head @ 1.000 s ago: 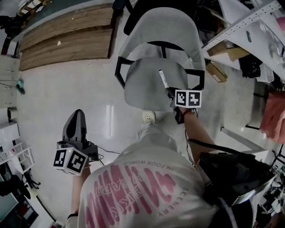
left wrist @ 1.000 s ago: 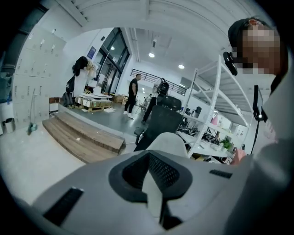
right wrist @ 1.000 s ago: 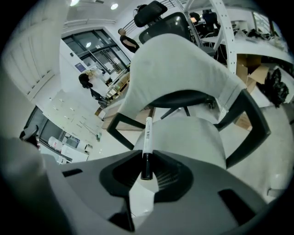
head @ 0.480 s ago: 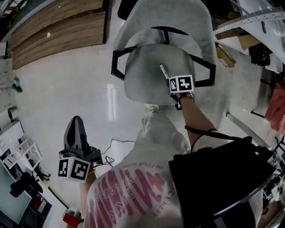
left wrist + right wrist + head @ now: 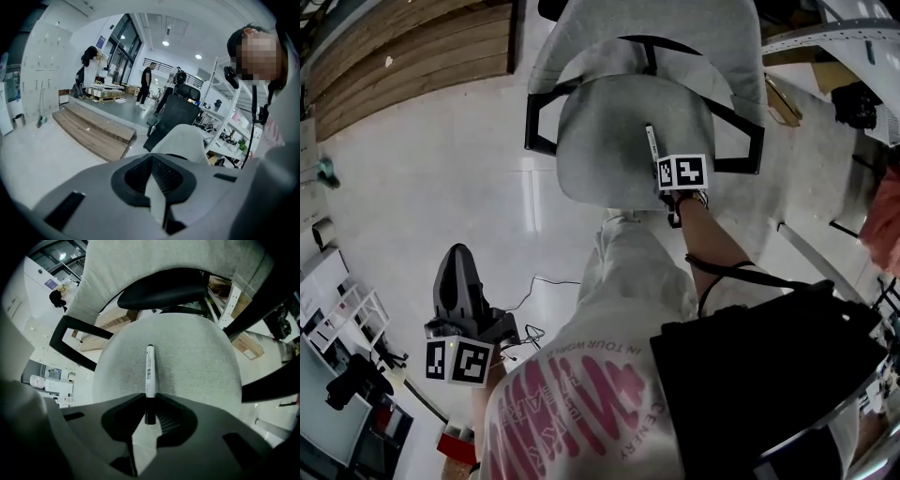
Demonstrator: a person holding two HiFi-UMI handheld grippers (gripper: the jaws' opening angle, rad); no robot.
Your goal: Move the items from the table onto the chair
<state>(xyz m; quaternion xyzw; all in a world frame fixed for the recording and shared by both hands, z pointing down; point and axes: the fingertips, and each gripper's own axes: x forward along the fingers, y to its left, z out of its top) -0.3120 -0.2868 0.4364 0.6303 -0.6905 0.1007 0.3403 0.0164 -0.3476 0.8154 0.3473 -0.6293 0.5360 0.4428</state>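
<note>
My right tool (image 5: 149, 397) is clamped on the marker (image 5: 150, 371); I'd lay it flat on the chair (image 5: 197, 366) seat below before releasing; left tool (image 5: 151, 159) closed, empty.

The head view looks steeply down from above the person onto both tools. The left gripper (image 5: 457, 255) sits low at one side, and the right gripper (image 5: 659, 159) is ahead, over the chair (image 5: 600, 150).

The right gripper view rides just behind its own jaws (image 5: 149, 394) and faces down along them, close to the chair (image 5: 192, 357) seat. It shares that seat and the pen (image 5: 149, 364) with the head view, where the pen (image 5: 652, 141) also shows.

The left gripper view sits behind the left gripper (image 5: 152, 157) and faces almost level across the room. The chair (image 5: 185, 140) is well beyond its jaws, and the wooden platform (image 5: 93, 129) lies beyond and to one side – the platform (image 5: 412, 56) also shows in the head view.
</note>
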